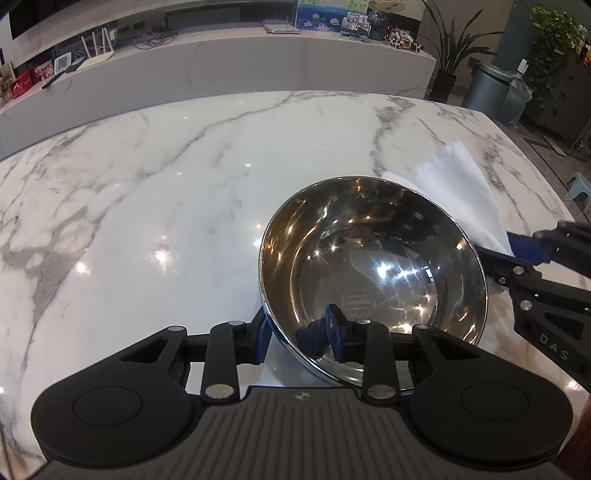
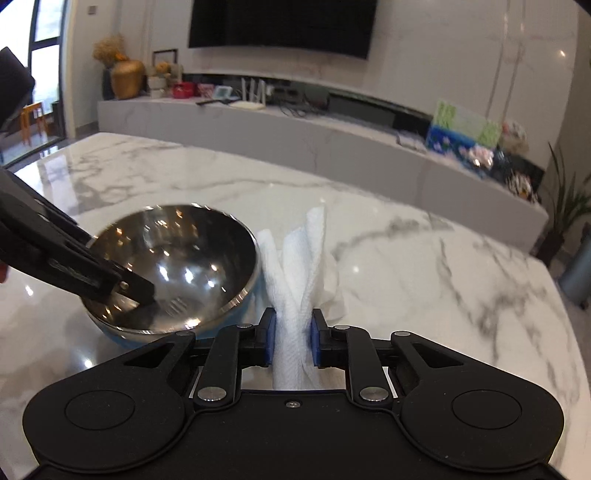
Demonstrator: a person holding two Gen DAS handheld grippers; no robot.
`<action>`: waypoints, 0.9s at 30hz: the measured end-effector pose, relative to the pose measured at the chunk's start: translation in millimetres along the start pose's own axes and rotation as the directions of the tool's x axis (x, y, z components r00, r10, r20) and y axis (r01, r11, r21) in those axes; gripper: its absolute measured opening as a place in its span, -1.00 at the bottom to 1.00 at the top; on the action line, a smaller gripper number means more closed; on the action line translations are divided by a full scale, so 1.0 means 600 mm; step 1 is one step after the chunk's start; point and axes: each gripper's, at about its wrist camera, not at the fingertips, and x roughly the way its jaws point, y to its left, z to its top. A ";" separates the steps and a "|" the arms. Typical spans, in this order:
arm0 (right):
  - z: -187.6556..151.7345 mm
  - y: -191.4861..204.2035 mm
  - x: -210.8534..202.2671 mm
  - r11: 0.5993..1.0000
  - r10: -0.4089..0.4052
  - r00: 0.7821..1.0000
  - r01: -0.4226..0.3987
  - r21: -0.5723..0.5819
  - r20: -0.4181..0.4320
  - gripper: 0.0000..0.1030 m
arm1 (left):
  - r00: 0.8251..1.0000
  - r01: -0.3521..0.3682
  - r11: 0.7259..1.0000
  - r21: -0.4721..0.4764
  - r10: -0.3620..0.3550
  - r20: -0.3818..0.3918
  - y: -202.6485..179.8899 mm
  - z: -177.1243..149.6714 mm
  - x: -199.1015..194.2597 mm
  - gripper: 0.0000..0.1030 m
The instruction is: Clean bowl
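Note:
A stainless steel bowl (image 1: 373,266) with a blue outside stands on the white marble table (image 1: 147,221). My left gripper (image 1: 299,336) straddles its near rim, one blue pad outside and the other against the inner wall, shut on the bowl. In the right wrist view the bowl (image 2: 173,258) sits at the left with a left finger (image 2: 140,291) reaching into it. My right gripper (image 2: 293,339) is shut on a crumpled white paper towel (image 2: 303,266), held upright just right of the bowl. From the left wrist view the towel (image 1: 461,184) shows behind the bowl's right side, with the right gripper (image 1: 502,251) beside the rim.
A long marble ledge (image 1: 258,66) runs behind the table, carrying a router, cables, boxes and pictures. A grey bin (image 1: 487,88) and potted plants stand past the table's far right corner. A dark screen (image 2: 280,26) hangs on the wall.

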 end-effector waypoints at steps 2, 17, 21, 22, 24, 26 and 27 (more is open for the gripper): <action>0.001 0.001 0.001 1.000 0.014 1.000 -0.014 -0.006 -0.003 -0.68 | 1.000 0.000 1.000 0.001 0.000 0.000 0.000 0.000 0.000 -0.43; -0.020 0.027 0.024 0.995 0.067 0.993 -0.074 -0.067 -0.101 -0.68 | 1.000 0.016 0.999 -0.029 -0.017 -0.015 0.009 -0.002 0.000 -0.34; -0.022 0.027 0.026 0.995 0.068 0.992 -0.076 -0.068 -0.109 -0.68 | 0.998 0.045 0.995 -0.090 -0.050 -0.046 0.017 -0.006 0.002 -0.19; -0.022 0.026 0.026 0.995 0.068 0.991 -0.076 -0.066 -0.113 -0.68 | 0.997 0.048 0.994 -0.095 -0.052 -0.049 0.018 -0.007 0.002 -0.18; -0.022 0.028 0.026 0.995 0.067 0.991 -0.075 -0.070 -0.113 -0.68 | 0.997 0.049 0.994 -0.097 -0.054 -0.050 0.019 -0.008 0.001 -0.19; -0.022 0.029 0.025 0.995 0.063 0.992 -0.072 -0.075 -0.111 -0.68 | 0.998 0.046 0.996 -0.082 -0.049 -0.046 0.017 -0.008 0.001 -0.26; -0.022 0.028 0.024 0.995 0.060 0.992 -0.069 -0.076 -0.109 -0.68 | 0.998 0.047 0.996 -0.070 -0.050 -0.038 0.016 -0.007 0.000 -0.40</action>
